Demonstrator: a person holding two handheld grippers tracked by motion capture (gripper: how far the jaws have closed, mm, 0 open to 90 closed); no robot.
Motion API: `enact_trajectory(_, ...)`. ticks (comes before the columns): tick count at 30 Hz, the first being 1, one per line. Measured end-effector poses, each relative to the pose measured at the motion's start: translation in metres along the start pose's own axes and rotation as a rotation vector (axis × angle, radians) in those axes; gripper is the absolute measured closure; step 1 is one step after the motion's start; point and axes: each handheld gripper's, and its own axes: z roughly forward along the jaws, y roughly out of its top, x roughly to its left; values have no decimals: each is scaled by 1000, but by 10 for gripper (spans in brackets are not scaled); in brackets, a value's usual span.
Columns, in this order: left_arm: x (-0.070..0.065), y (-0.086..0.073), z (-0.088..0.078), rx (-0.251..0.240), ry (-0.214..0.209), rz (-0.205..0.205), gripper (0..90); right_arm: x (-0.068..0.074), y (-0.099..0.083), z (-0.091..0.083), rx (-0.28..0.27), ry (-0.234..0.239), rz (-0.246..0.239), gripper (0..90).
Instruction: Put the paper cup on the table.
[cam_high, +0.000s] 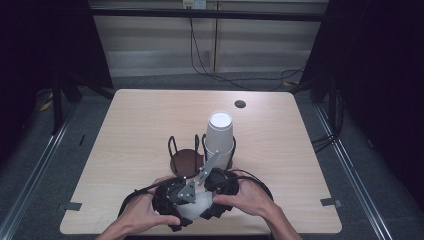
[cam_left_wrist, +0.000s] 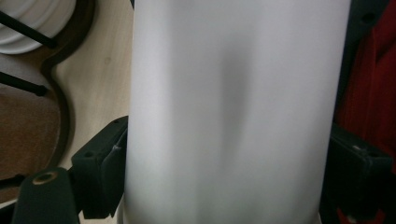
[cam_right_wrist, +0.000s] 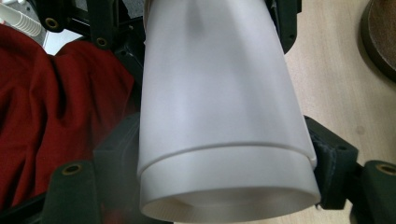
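Two nested white paper cups (cam_high: 196, 204) lie on their side near the table's front edge, between both hand-held grippers. My left gripper (cam_high: 172, 197) has its black pads (cam_left_wrist: 100, 172) against both sides of the cup body (cam_left_wrist: 233, 107), which shows a faint crease. My right gripper (cam_high: 222, 186) faces it from the other side. Its jaws clamp the wide end, where the inner cup's rim (cam_right_wrist: 229, 196) sticks out of the outer cup (cam_right_wrist: 215, 84). A hand wraps each gripper.
A black wire cup holder on a brown base (cam_high: 184, 161) stands just beyond the hands. Its right ring holds an upside-down stack of white cups (cam_high: 220, 131); its left ring (cam_high: 172, 145) holds nothing. A round hole (cam_high: 240, 104) sits at the table's far side. Red cloth (cam_right_wrist: 46, 107) lies behind the cups.
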Motion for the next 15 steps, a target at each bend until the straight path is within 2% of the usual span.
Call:
enact_trajectory(1,0,-1,0,-6,-5,-3,142,0,0,0,-6,0,-7,253)
enact_trajectory(2,1,-2,-1,-15,7,-19,140,0,0,-1,-5,1,-1,253)
enact_trajectory(4,2,-2,-1,-27,13,-23,138,0,0,-1,-11,-12,-2,254)
enact_trajectory(5,3,-3,-1,-28,-2,-15,139,0,0,-1,-18,-20,-5,254)
enact_trajectory(10,3,-6,-4,-53,23,23,137,0,0,-2,-23,-24,-3,255)
enact_trajectory(15,5,-8,-7,-80,14,37,136,0,0,-4,-27,-24,4,255)
